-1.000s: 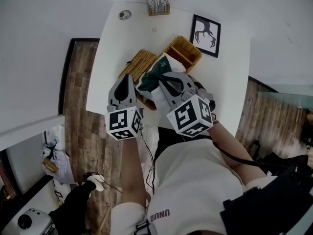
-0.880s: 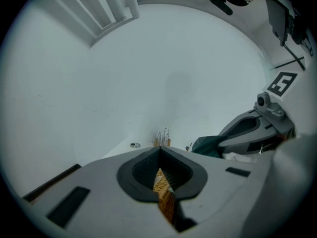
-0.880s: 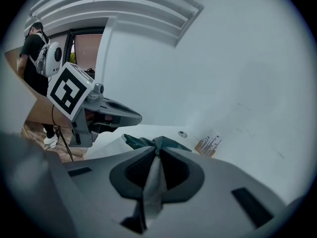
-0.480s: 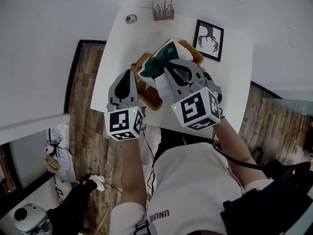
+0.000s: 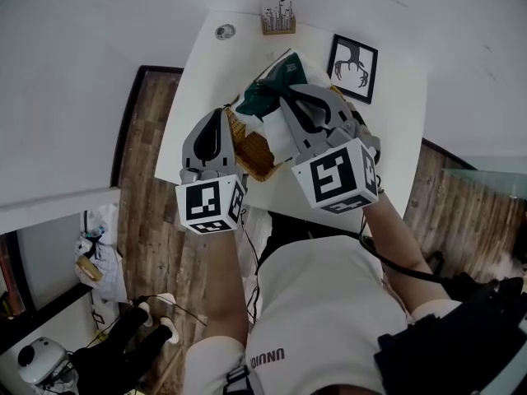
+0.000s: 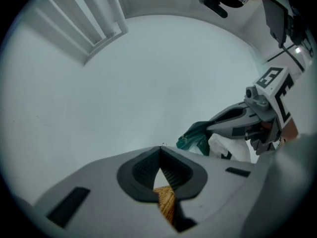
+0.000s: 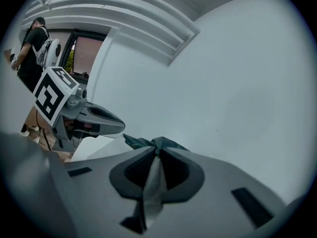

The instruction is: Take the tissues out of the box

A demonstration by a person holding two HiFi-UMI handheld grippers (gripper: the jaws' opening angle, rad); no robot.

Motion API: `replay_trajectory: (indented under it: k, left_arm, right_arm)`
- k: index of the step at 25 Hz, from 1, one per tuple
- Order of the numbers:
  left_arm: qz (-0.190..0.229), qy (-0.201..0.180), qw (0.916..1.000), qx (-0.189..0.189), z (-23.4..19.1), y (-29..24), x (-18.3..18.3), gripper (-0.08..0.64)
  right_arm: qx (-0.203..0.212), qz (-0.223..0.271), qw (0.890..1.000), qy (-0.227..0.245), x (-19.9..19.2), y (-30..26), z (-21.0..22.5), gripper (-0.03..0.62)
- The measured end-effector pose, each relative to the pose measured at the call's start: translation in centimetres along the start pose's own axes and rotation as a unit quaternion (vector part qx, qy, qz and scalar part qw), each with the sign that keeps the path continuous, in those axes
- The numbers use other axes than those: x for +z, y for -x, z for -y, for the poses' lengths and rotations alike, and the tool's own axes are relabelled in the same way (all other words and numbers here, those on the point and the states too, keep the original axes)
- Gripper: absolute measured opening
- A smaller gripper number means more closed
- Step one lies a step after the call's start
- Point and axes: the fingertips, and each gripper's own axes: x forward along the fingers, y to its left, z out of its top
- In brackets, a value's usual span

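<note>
Fingers (image 7: 177, 171) of the right gripper (image 7: 158, 153) are pressed together on a thin fold of wrapper from the tissue pack (image 5: 278, 87). A pale strip of film hangs down the gap behind their tips. The pack is soft, dark green at 1 end and white along the rest, and any print on it is too small to read. Its long axis runs slantwise, with the gathered green end toward the left gripper (image 5: 216, 113) and the white end toward the far edge of the table (image 5: 202, 81). It hangs over the middle of the table, and in the head view its white underside overlaps the wicker box (image 5: 257, 150).

The left gripper's 2 jaws meet at the tips, with a strip of the box's weave between the pads behind them.

Each gripper's cube carries black-and-white square markers. Lettering on the hem of the person's shirt (image 5: 321, 303) is upside down and not surely readable. At the table's far edge stands a small wooden holder (image 5: 277, 15) with a card. A framed picture (image 5: 352, 58) of a black antlered shape lies toward the far right corner, and a small round object (image 5: 224, 32) toward the far left corner.

Only the head view shows the table and the wood floor (image 5: 148, 179). Only the right gripper view shows another person (image 7: 32, 43) by a doorway. Both gripper views set the pack against bare white wall.
</note>
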Motion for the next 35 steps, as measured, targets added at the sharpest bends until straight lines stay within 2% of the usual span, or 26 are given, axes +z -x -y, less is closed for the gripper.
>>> replay_trajectory:
  k: [13, 35]
  left_arm:
    - [0.016, -0.018, 0.9995, 0.019, 0.2, 0.4, 2.0, 0.012]
    - [0.013, -0.013, 0.9997, 0.019, 0.1, 0.7, 1.5, 0.012]
  right_arm:
    - [-0.016, 0.021, 1.000, 0.005, 1.0, 0.7, 1.4, 0.040]
    - [-0.026, 0.025, 0.999, 0.015, 0.9, 0.6, 1.5, 0.040]
